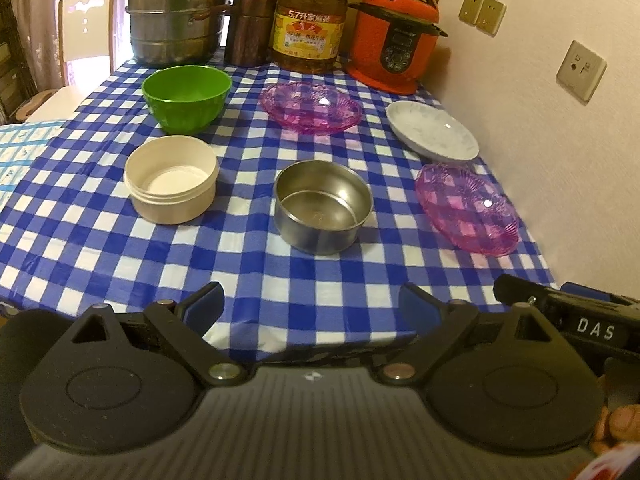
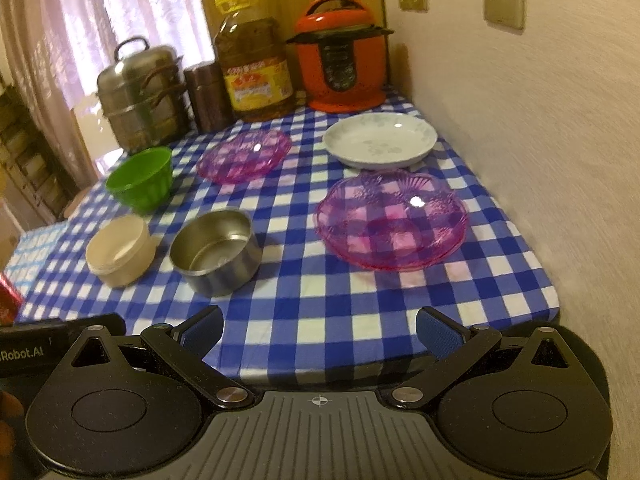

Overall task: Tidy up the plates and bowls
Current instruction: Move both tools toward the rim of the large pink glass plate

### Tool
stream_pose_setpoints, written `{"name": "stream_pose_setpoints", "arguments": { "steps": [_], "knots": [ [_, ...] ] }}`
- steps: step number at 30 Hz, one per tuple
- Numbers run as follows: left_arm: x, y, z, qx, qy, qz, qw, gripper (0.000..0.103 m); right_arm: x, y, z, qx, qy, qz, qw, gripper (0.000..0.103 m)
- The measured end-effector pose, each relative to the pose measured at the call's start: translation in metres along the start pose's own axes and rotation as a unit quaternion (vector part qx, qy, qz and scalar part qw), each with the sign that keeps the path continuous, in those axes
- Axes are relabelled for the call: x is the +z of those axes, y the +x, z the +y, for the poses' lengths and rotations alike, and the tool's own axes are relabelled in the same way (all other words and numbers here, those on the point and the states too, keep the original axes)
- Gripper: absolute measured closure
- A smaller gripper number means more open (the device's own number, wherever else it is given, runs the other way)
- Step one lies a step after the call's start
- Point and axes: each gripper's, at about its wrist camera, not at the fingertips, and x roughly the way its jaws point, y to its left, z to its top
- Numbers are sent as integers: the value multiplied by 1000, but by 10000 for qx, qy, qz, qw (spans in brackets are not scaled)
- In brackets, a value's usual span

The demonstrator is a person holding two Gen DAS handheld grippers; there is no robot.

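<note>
Six dishes, all apart, on a blue-and-white checked tablecloth point(image 1: 100, 248).

Near row, left to right: cream plastic bowl point(image 1: 171, 179); stainless-steel bowl point(image 1: 323, 206), upright and empty; pink glass dish point(image 1: 466, 209) at the right, close to the wall.

Far row, left to right: green plastic bowl point(image 1: 187, 97); second pink glass dish point(image 1: 310, 107); white floral plate point(image 1: 432, 130).

Beyond the dishes, at the far table edge: steel steamer pot point(image 1: 180, 12), brown canister point(image 1: 248, 28), oil bottle point(image 1: 310, 26), red pressure cooker point(image 1: 394, 38).

Left gripper point(image 1: 310, 306): at the near table edge, fingers spread wide, empty, facing the steel bowl almost straight ahead, cream bowl ahead to its left.

Right gripper point(image 2: 320, 334): likewise spread and empty, at the near edge beside the left one, facing the nearer pink dish point(image 2: 392, 220) just ahead and slightly right, white plate point(image 2: 380, 140) directly behind that dish.

Judged division: bowls nearer the left gripper, plates and dishes nearer the right. Round pieces, hence no long axis to align; rim approach from the near side probably sufficient. No stacking yet done.
</note>
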Motion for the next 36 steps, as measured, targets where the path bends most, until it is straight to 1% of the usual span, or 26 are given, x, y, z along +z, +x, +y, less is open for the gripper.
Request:
{"name": "stream_pose_setpoints", "arguments": {
  "steps": [5, 11, 16, 21, 23, 25, 27, 29, 31, 32, 34, 36],
  "knots": [
    [15, 7, -5, -250, -61, -40, 9997, 10, 14, -3, -16, -65, 252, -238, 9994, 1],
    [39, 24, -20, -710, -110, -174, 9973, 10, 34, 0, -44, -148, 622, -460, 9969, 1],
    [55, 48, -40, -928, -109, -158, 9955, 13, 42, 12, -71, -243, 966, -513, 9937, 1],
    [60, 77, -59, -1138, -139, -95, 9934, 17, 47, 31, -96, -321, 1271, -502, 9901, 1],
    [61, 90, -66, -1164, -161, -42, 9931, 18, 48, 40, -105, -356, 1357, -472, 9890, 2],
    [61, 102, -74, -1177, -147, -23, 9929, 20, 49, 49, -114, -376, 1458, -438, 9876, 13],
    [61, 114, -82, -1165, -148, 5, 9931, 22, 50, 59, -124, -381, 1622, -383, 9853, 15],
    [60, 125, -88, -1228, -209, 0, 9922, 26, 51, 67, -131, -397, 1740, -364, 9833, 18],
    [60, 135, -94, -1259, -236, 10, 9918, 31, 52, 77, -138, -381, 1864, -307, 9812, 25],
    [60, 141, -97, -1238, -221, 25, 9921, 32, 52, 81, -141, -376, 1930, -282, 9801, 27],
    [58, 152, -103, -1171, -178, 88, 9929, 39, 51, 90, -147, -371, 2021, -232, 9784, 31],
    [57, 162, -106, -1052, -184, 166, 9941, 41, 50, 98, -151, -354, 2125, -176, 9764, 35]
  ]
}}
